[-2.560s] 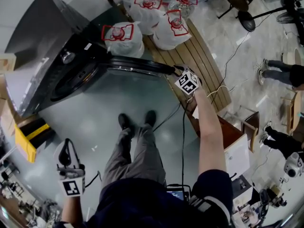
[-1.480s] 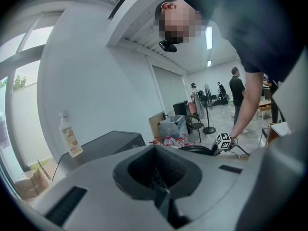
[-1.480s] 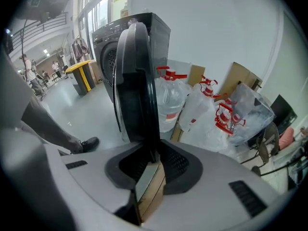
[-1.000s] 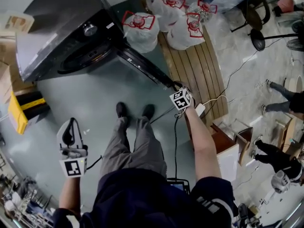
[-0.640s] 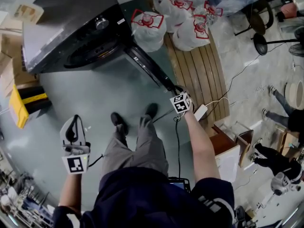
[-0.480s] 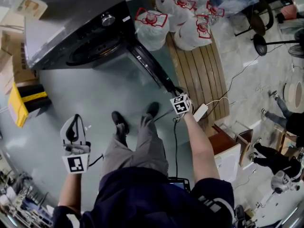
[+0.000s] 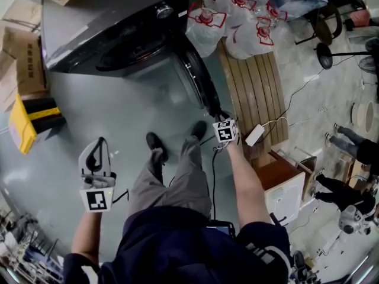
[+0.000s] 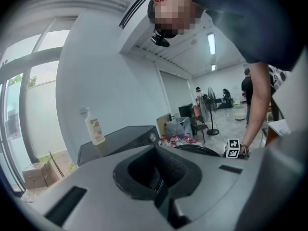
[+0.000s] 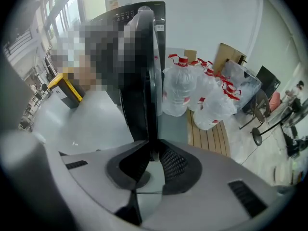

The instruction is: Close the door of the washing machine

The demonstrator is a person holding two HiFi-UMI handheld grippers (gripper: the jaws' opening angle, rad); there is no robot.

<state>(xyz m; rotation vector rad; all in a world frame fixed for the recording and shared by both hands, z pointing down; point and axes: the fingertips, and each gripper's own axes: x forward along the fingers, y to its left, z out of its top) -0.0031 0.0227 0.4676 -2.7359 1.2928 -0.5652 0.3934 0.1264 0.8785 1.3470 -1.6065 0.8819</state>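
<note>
The washing machine [image 7: 112, 28] sits higher in the head view than before. Its door [image 7: 200, 76], earlier swung wide, now stands at a narrower angle to the drum opening, still ajar. The right gripper [image 7: 217, 116] stays clamped on the door's free edge. To the door's right lie a slatted wooden platform [image 7: 251, 93] and bagged water bottles [image 7: 207, 25]. The person's shoes [image 7: 155, 144] stand just below the door. The left gripper [image 7: 100, 144] hangs aside, jaws together and empty.
</note>
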